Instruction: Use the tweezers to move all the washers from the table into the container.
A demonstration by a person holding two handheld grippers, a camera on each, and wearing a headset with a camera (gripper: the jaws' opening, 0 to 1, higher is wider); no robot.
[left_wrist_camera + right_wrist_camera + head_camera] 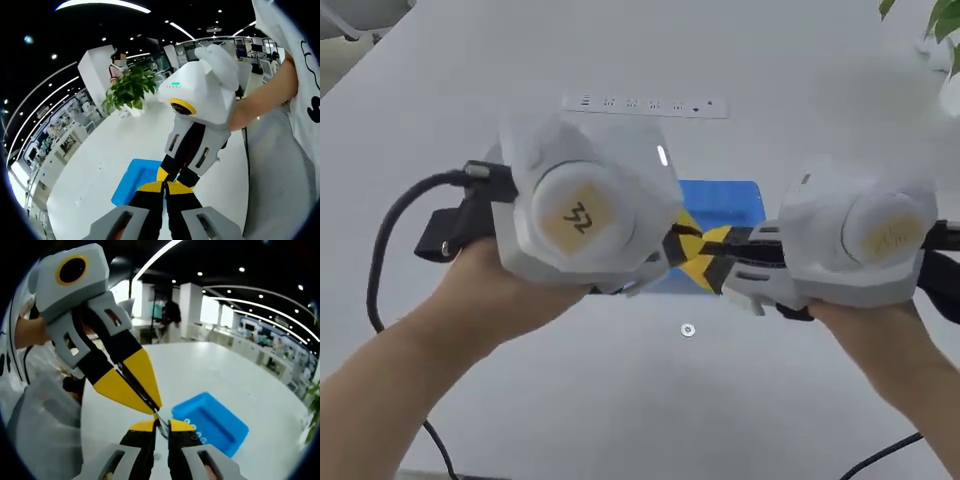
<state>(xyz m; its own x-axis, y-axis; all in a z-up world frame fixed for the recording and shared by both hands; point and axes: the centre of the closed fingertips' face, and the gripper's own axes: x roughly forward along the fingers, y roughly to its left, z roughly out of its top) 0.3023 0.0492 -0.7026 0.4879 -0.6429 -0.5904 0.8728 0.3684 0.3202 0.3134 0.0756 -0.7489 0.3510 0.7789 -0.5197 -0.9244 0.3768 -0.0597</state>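
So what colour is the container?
The container is blue, clearest in the right gripper view.

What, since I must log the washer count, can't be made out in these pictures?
Right gripper view: the thin metal tweezers lie mostly hidden between the jaws of the left gripper; whether the right gripper grips them is unclear.
Same view: the small metal washers in the blue plastic container are too tiny to count.
Head view: both grippers hide most of that container.
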